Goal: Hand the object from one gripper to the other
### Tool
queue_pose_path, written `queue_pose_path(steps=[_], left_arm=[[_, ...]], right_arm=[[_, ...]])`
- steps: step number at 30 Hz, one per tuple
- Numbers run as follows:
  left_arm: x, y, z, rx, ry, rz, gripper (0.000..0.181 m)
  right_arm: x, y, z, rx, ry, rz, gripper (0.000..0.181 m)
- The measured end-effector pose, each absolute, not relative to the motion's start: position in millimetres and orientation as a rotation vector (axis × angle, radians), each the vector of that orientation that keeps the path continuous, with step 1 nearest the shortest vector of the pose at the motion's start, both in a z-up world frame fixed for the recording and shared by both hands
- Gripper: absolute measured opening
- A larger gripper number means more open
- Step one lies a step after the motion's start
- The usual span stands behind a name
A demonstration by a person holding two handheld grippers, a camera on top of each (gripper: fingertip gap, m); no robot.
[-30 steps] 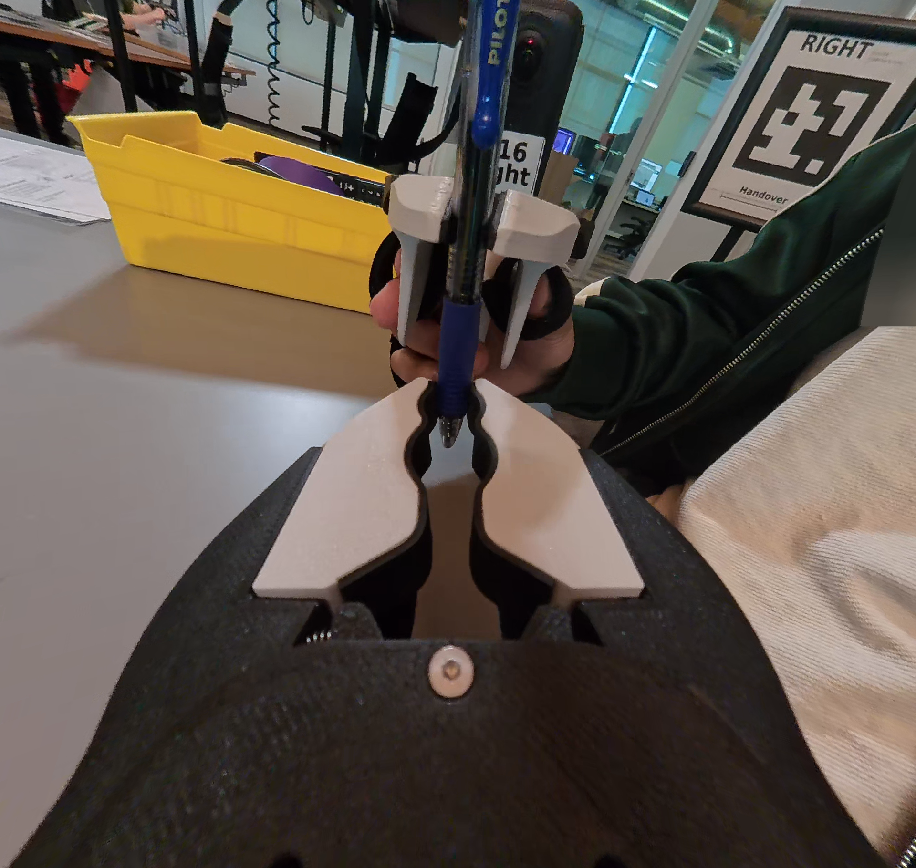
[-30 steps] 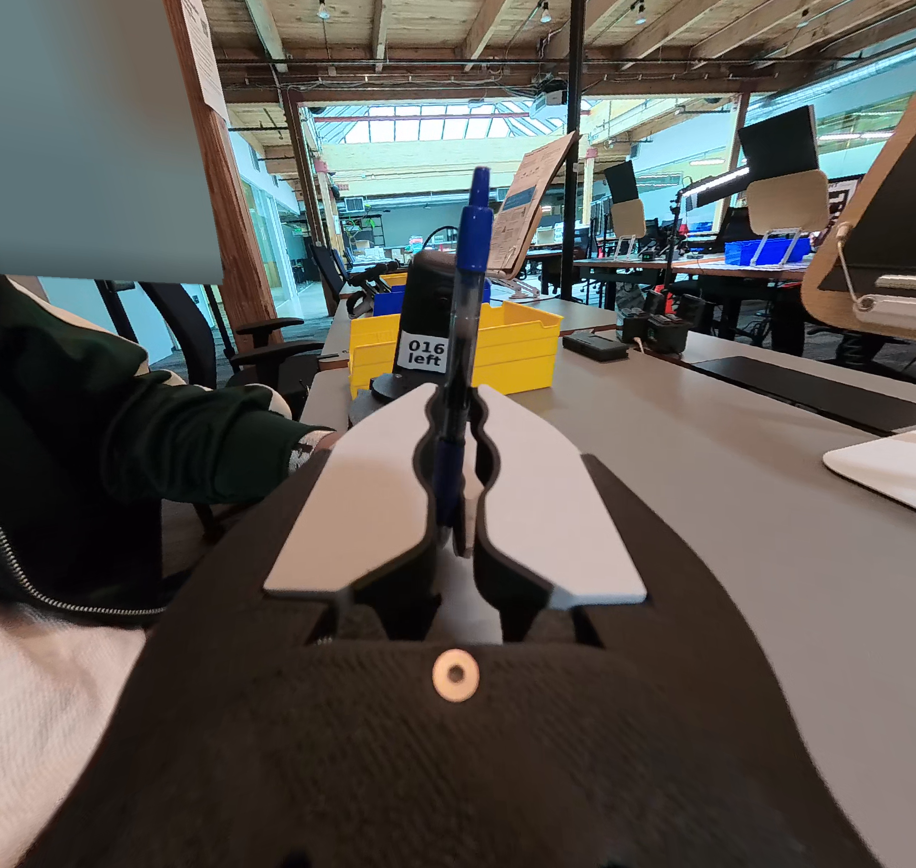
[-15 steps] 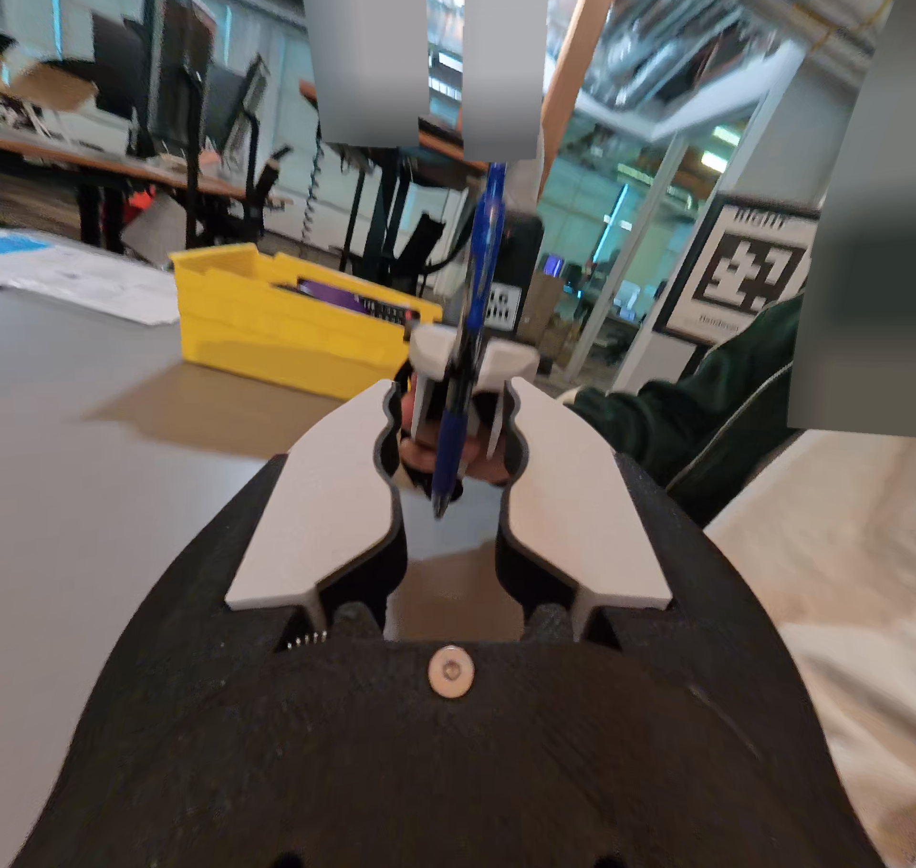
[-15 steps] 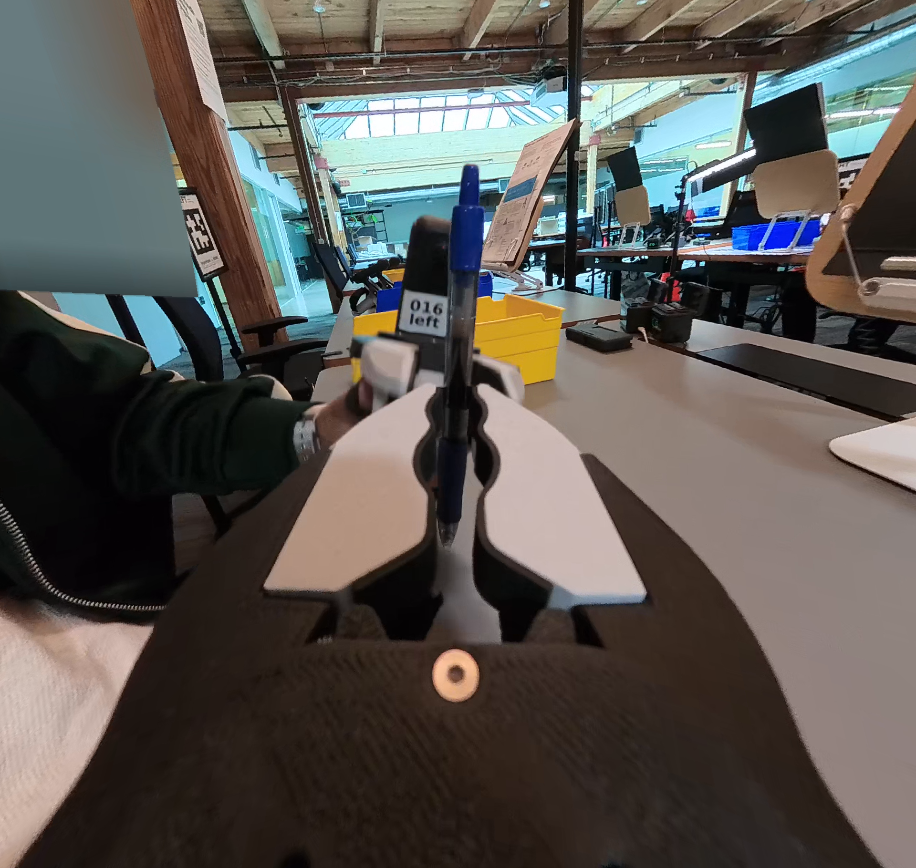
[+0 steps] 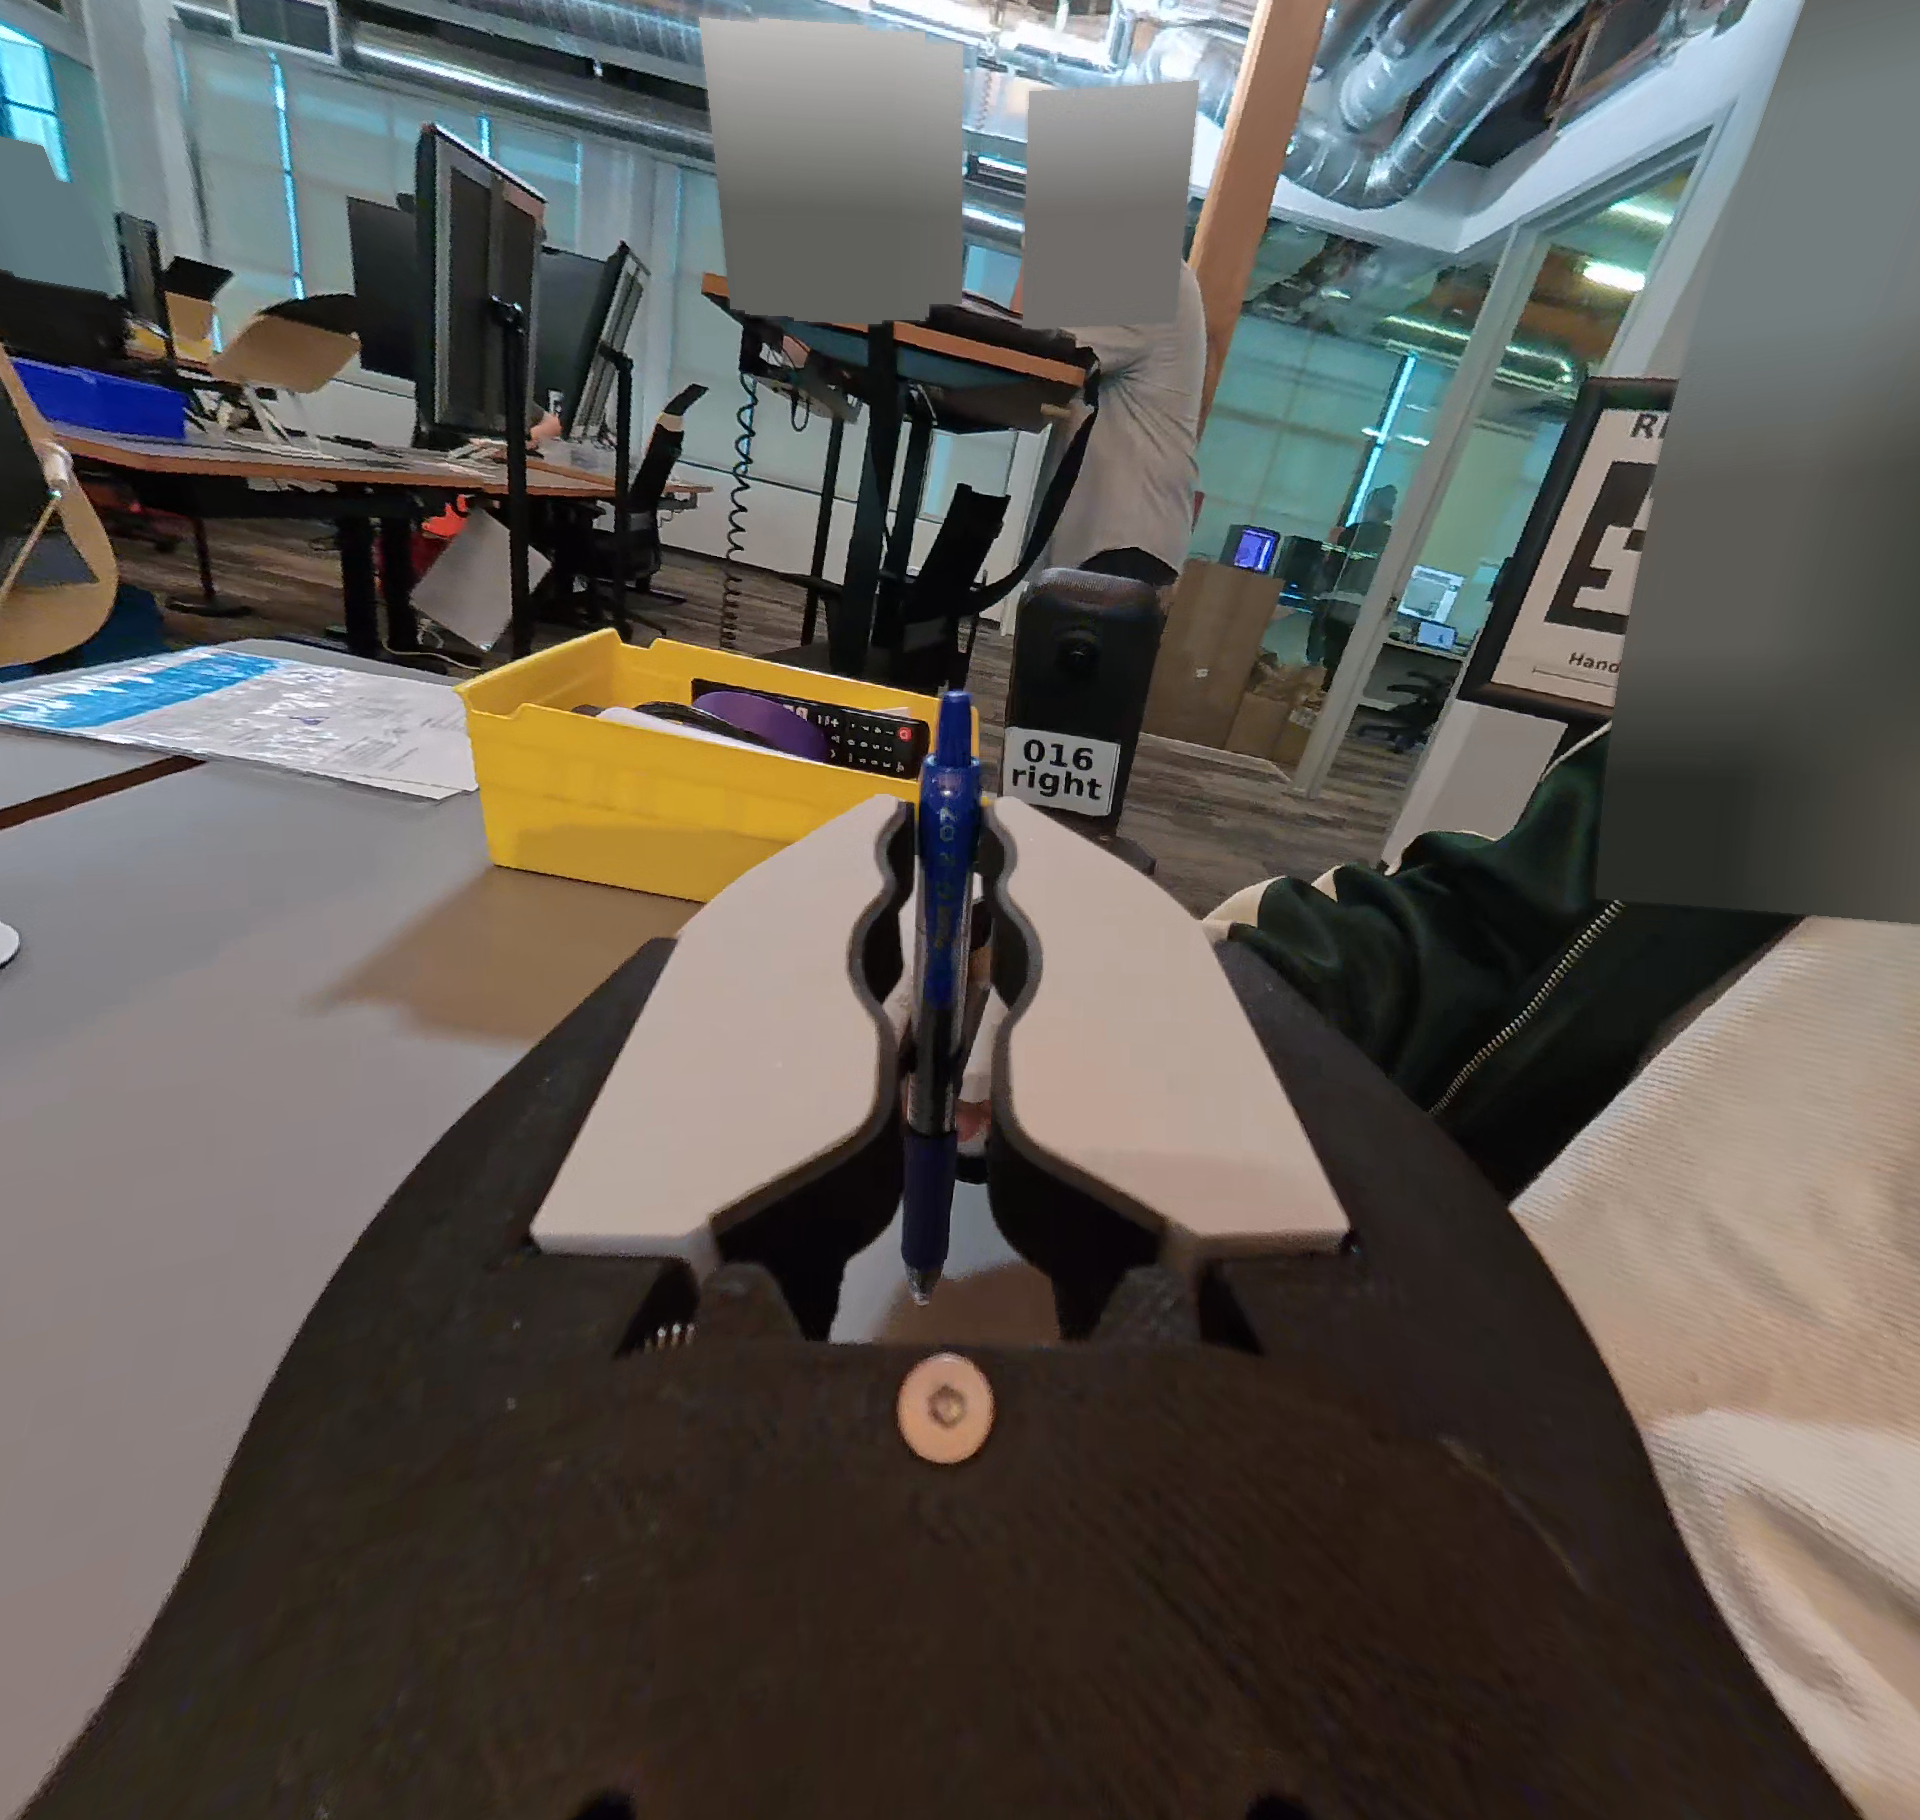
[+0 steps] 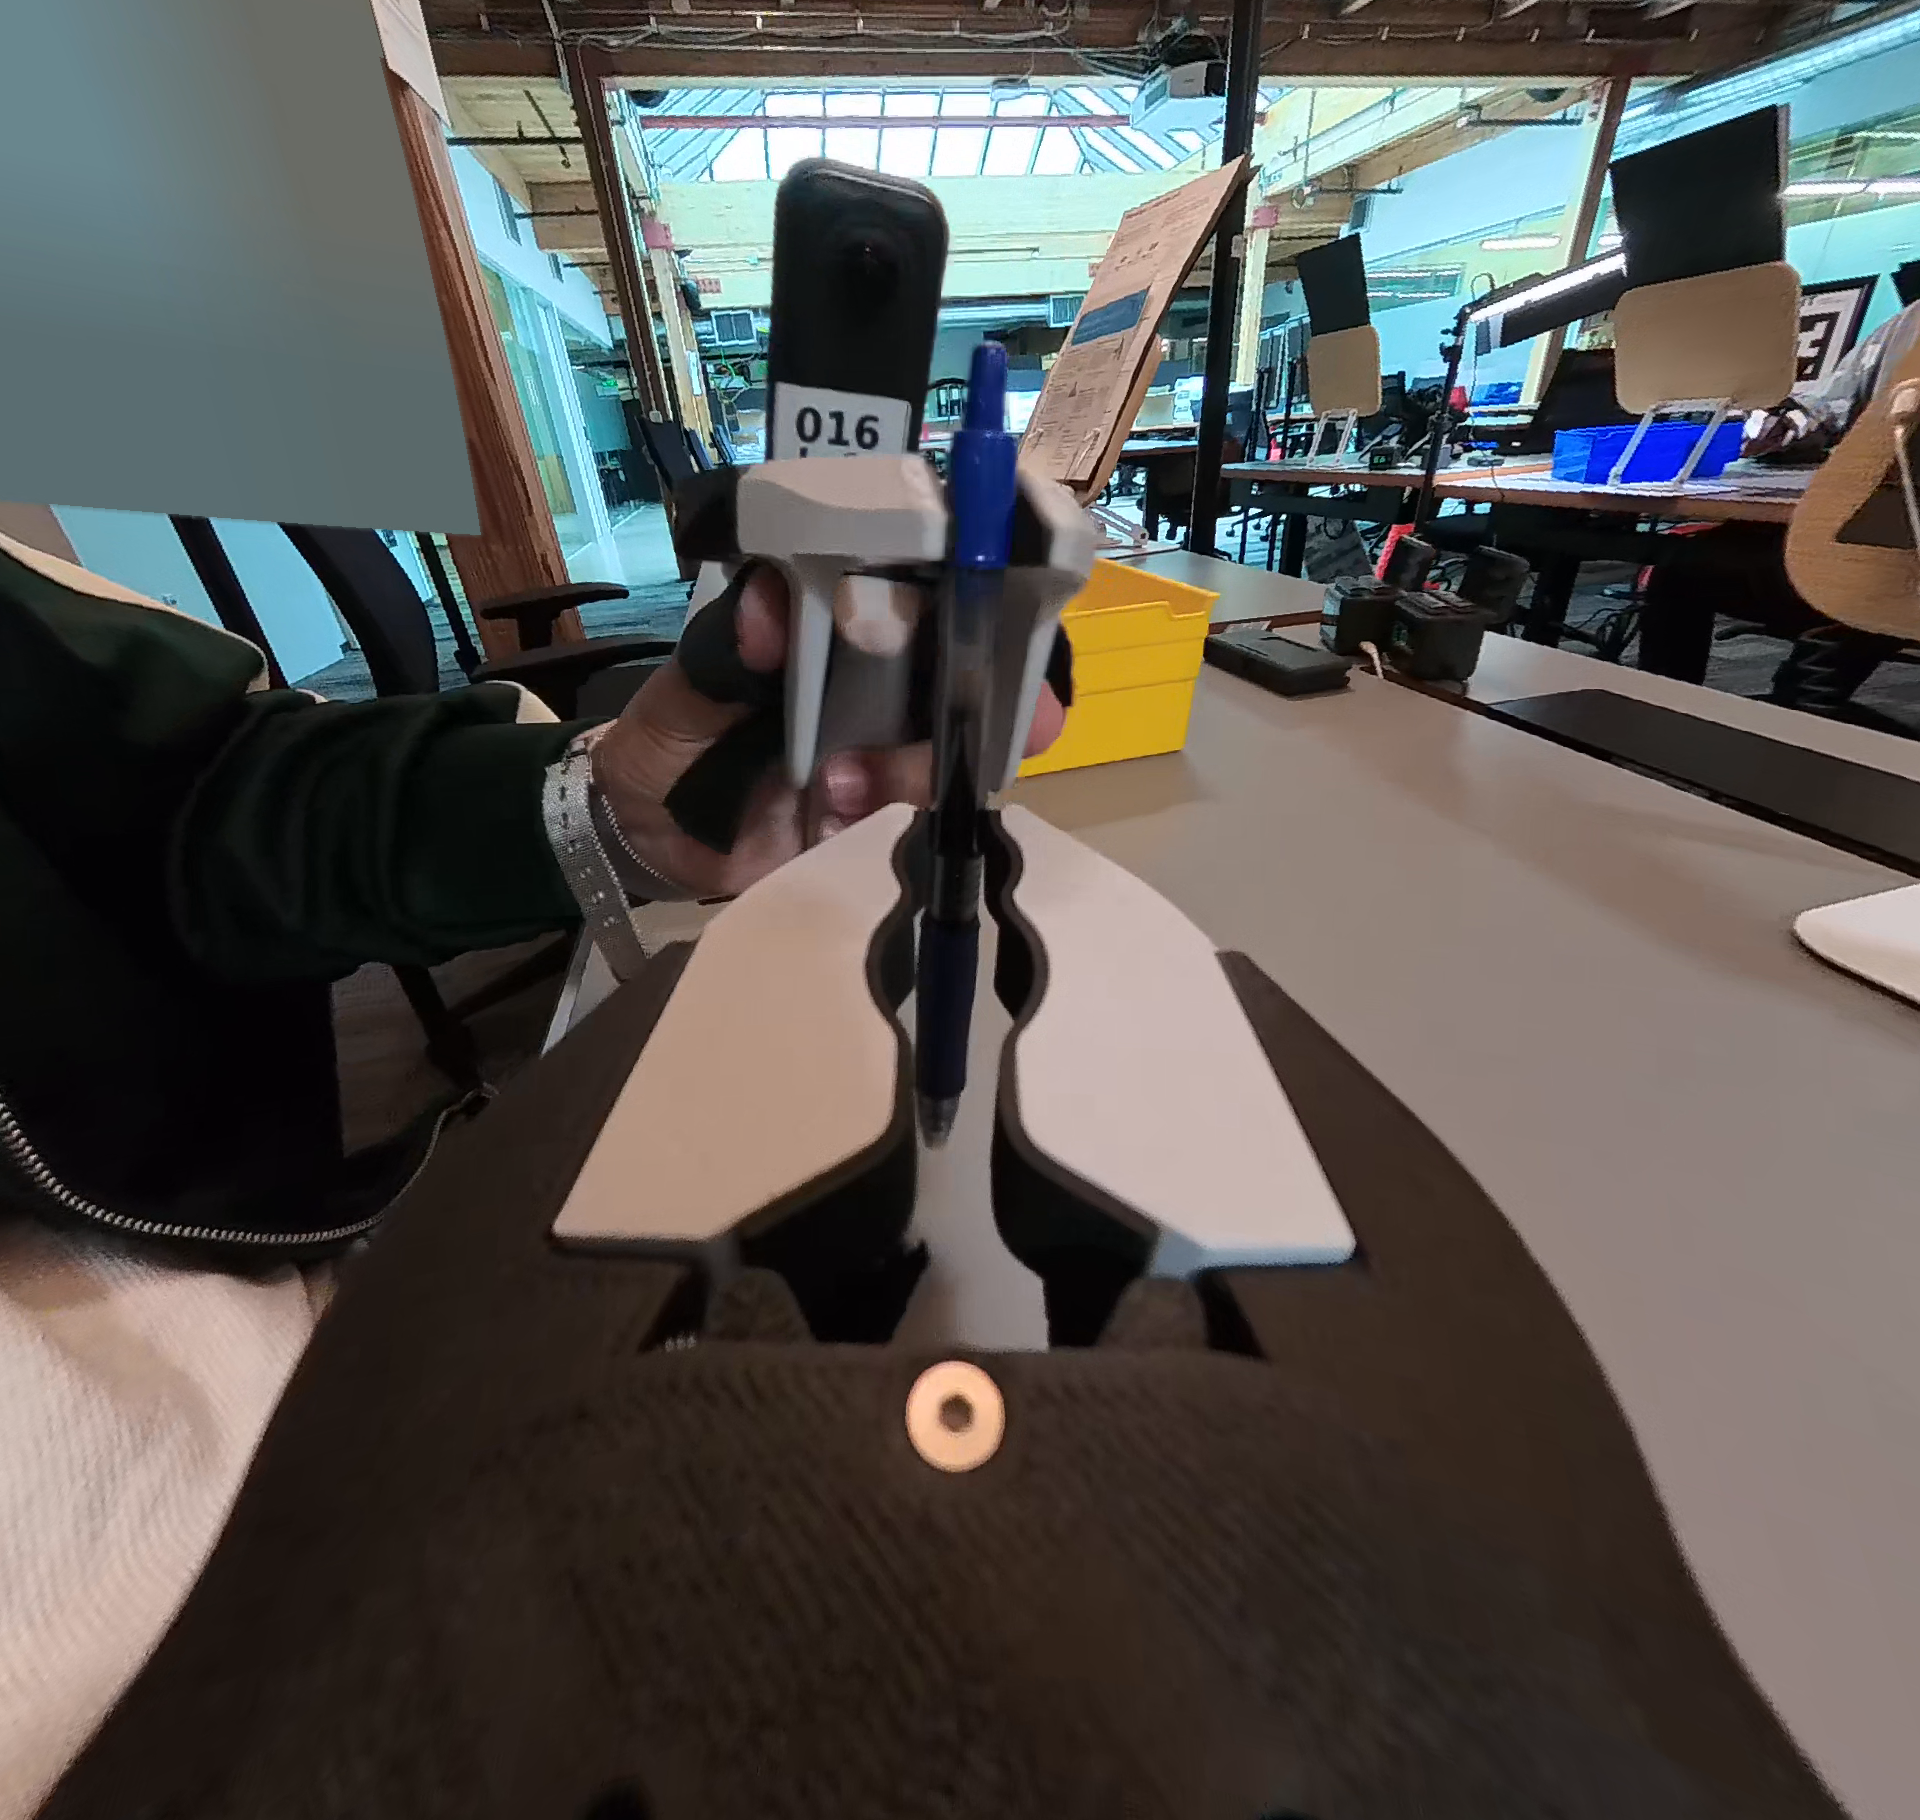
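pen: blue click pen (image 5: 940, 949), standing upright in the air above the counter (image 5: 208, 991), tip down, caught between both tools at once

left tool: its (image 5: 940, 820) wavy pads are pinched in on the clear barrel – closed on the pen; the grip and tip hang below the pads, the clicker end pokes up above the fingertips

right tool: in its own view it (image 6: 948, 825) is clamped on the pen (image 6: 951, 949) too, lower down, about where barrel meets rubber grip

only in the right wrist view: the left tool from the front (image 6: 977, 565), grabbing the pen higher up near the clip, plus the bare hand (image 6: 707, 731) wrapped around its handle, a watch strap and dark green sleeve (image 6: 260, 783)

only in the left wrist view: the right tool is almost all hidden behind the left one's fingers – just its black camera block (image 5: 1081, 648) with a white sticker sticks out behind the pen

yellow bin: sits on the counter behind the tools (image 5: 623, 814); the left view looks down into it – a black remote (image 5: 831, 726) and something purple (image 5: 758, 716); the right view only gets its outer side (image 6: 1132, 669)

papers: printed sheets lie on the counter left of the bin (image 5: 260, 710), seen in the left view only
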State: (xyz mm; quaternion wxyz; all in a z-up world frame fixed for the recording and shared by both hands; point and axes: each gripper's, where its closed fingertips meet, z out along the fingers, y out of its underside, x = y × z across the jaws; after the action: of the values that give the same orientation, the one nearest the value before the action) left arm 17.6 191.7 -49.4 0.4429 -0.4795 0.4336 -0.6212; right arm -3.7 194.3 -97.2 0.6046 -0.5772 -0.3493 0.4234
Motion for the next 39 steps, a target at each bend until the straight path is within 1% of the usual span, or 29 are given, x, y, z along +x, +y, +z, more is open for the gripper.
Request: queue_pose_path(steps=[7,8,10,12,14,19,20,22,24,26,32,35,36,39], left_arm=[[17.6,192.2,-50.4,-1.21,1.094,-1.515,0.011],[17.6,192.2,-50.8,-1.214,1.099,-1.51,0.011],[16.7,193.4,-51.0,-1.219,1.104,-1.496,0.011],[14.8,195.8,-50.8,-1.22,1.1,-1.479,0.011],[13.0,198.2,-51.2,-1.229,1.1,-1.474,0.011],[8.1,202.6,-47.8,-1.228,1.088,-1.464,0.011],[7.4,202.8,-46.7,-1.227,1.087,-1.462,0.011],[6.7,202.9,-44.3,-1.225,1.085,-1.46,0.011],[7.0,202.0,-41.9,-1.222,1.08,-1.466,0.011],[7.8,200.4,-41.8,-1.223,1.088,-1.461,0.011],[7.8,199.0,-40.4,-1.22,1.089,-1.466,0.011],[6.1,199.7,-37.4,-1.217,1.081,-1.471,0.011],[5.5,200.0,-36.2,-1.215,1.079,-1.469,0.011],[4.2,199.7,-33.0,-1.209,1.08,-1.467,0.011]], right_arm=[[-3.3,194.0,-96.8,-1.321,-0.807,0.994,0.01],[-3.1,195.0,-97.3,-1.319,-0.803,0.991,0.014],[-0.9,199.9,-97.3,-1.322,-0.777,0.979,0.031],[2.4,203.1,-97.1,-1.327,-0.757,0.985,0.038],[7.1,208.6,-100.3,-1.347,-0.743,0.981,0.05],[19.6,224.9,-107.6,-1.404,-0.646,1.044,0.072],[19.4,226.5,-108.3,-1.408,-0.626,1.069,0.078],[13.7,227.8,-115.7,-1.458,-0.595,1.138,0.096],[3.0,224.4,-125.3,-1.515,-0.613,1.191,0.106],[-7.3,217.6,-128.1,-1.519,-0.683,1.167,0.106],[-19.2,200.1,-120.6,-1.404,-0.867,0.974,0.078],[-18.6,201.0,-125.0,-1.409,-0.894,0.947,0.076],[-18.7,200.7,-126.1,-1.412,-0.902,0.951,0.072],[-19.5,196.9,-127.3,-1.403,-0.941,0.963,0.05]])
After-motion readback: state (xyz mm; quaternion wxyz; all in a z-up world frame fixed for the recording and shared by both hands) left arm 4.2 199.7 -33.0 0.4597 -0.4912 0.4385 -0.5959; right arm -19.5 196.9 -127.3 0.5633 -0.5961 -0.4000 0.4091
